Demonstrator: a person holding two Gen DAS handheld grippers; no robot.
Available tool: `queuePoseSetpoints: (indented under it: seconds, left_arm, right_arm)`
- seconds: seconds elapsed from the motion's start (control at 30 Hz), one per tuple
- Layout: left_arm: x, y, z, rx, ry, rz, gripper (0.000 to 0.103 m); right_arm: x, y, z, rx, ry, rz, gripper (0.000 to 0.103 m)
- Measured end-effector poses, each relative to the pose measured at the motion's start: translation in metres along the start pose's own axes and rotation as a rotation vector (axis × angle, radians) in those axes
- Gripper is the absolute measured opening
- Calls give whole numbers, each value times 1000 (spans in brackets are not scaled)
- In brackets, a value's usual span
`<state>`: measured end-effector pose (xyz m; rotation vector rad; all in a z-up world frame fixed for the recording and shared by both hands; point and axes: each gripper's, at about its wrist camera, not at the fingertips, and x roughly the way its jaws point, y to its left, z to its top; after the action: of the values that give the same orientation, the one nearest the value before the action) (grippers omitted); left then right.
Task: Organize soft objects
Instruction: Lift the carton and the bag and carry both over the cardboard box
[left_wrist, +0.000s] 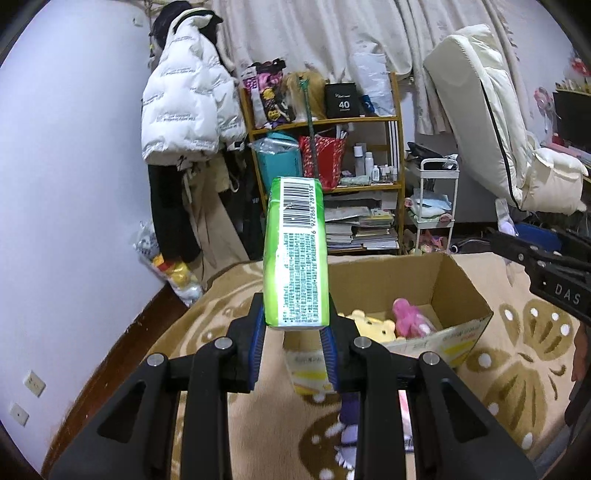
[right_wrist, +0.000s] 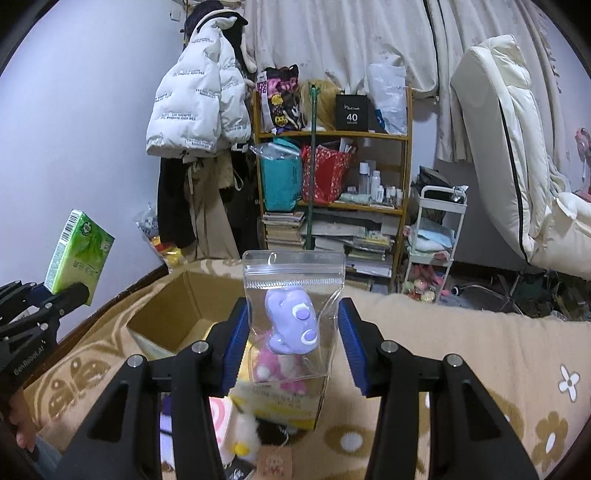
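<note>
My left gripper (left_wrist: 293, 341) is shut on a green tissue pack (left_wrist: 295, 254), held upright above the near left corner of an open cardboard box (left_wrist: 458, 280). The box holds a yellow plush (left_wrist: 369, 323) and a pink plush (left_wrist: 408, 317). The pack (right_wrist: 79, 251) and left gripper (right_wrist: 55, 291) also show at the left of the right wrist view. My right gripper (right_wrist: 293, 343) holds a clear zip bag (right_wrist: 293, 314) with a purple soft toy inside, above the box (right_wrist: 162, 314). Its pads touch the bag's edges.
The box sits on a beige patterned blanket (left_wrist: 517, 350). More soft items lie in front of the box (right_wrist: 243, 432). A cluttered wooden shelf (left_wrist: 325, 155), hanging coats (left_wrist: 184, 110), a white cart (right_wrist: 432, 240) and a folded mattress (right_wrist: 517, 147) stand behind.
</note>
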<state>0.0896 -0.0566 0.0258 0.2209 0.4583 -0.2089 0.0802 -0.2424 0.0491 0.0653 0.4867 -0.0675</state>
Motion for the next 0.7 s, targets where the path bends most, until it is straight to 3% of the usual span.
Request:
queuePoseSetpoints:
  seconds: [0.27, 0.37, 0.7]
  left_arm:
    - [27, -8, 6, -6, 2, -29, 26]
    - [41, -4, 1, -38, 30, -83, 27]
    - [68, -5, -14, -37, 72, -91, 27]
  right_arm:
    - [28, -4, 4, -12, -24, 24, 51]
    - [37, -8, -2, 12, -13, 41, 51]
    - [59, -1, -11, -31, 8, 72, 51]
